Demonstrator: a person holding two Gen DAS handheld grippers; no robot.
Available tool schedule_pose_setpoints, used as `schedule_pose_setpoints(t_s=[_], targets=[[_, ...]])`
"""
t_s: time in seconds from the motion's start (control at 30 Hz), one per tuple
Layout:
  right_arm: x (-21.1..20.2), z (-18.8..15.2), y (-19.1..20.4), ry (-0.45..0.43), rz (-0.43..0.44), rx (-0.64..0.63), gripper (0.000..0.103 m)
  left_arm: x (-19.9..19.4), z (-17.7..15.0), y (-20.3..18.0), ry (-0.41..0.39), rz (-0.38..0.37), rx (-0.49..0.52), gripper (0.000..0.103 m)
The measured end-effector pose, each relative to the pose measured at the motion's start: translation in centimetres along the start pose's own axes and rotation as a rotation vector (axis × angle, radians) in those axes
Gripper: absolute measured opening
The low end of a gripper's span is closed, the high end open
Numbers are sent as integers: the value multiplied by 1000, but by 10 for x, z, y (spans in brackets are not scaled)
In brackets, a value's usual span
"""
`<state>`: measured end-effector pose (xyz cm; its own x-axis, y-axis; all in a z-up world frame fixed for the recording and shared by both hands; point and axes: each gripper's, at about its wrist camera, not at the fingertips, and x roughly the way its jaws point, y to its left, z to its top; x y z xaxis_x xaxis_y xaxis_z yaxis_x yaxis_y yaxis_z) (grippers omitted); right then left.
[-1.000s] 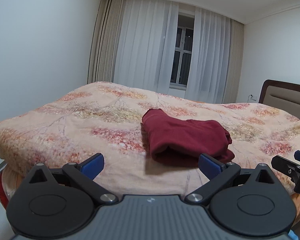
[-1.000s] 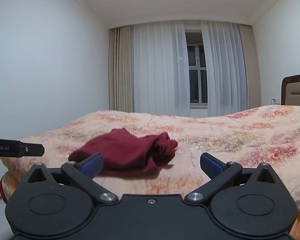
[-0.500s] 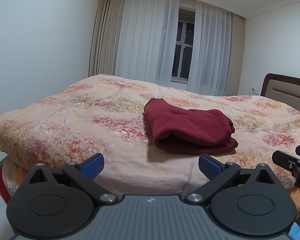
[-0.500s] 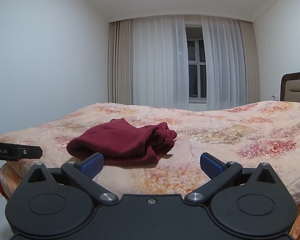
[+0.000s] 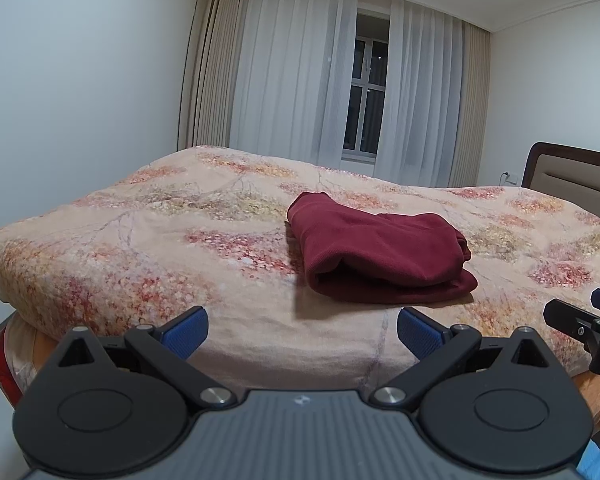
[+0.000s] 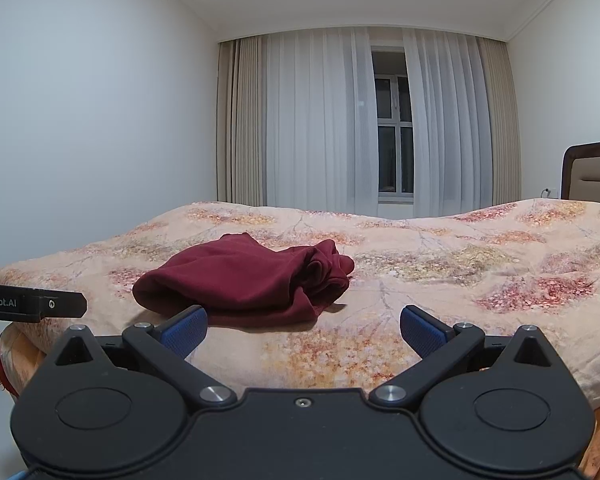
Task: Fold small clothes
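Both grippers, left and right, hang with jaws spread wide and empty, short of the bed. Folded maroon garment lies on the quilt ahead, touching neither.

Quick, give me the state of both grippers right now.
Left gripper: open, holding nothing, short of the maroon garment.
Right gripper: open, holding nothing.

plain white walls, sheer white curtains over dark window, bed with peach floral-print duvet, brown padded headboard
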<state>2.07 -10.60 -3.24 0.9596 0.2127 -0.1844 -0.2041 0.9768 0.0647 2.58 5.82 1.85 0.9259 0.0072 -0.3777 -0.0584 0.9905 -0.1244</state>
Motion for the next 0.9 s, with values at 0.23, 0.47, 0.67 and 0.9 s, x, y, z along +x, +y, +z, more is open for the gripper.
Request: schedule_pose_setpoints(t_s=[0.23, 0.47, 0.67, 0.9], targets=[[1, -2, 0, 3, 0, 2, 102, 0, -1, 0, 2, 0, 1, 103], [1, -2, -1, 4, 0, 3, 102, 0, -1, -1, 2, -1, 4, 103], [1, -2, -1, 5, 1, 3, 102, 1, -1, -1, 4, 0, 5, 103], [1, -3, -1, 5, 1, 4, 102, 1, -2, -1, 5, -1, 6, 103]])
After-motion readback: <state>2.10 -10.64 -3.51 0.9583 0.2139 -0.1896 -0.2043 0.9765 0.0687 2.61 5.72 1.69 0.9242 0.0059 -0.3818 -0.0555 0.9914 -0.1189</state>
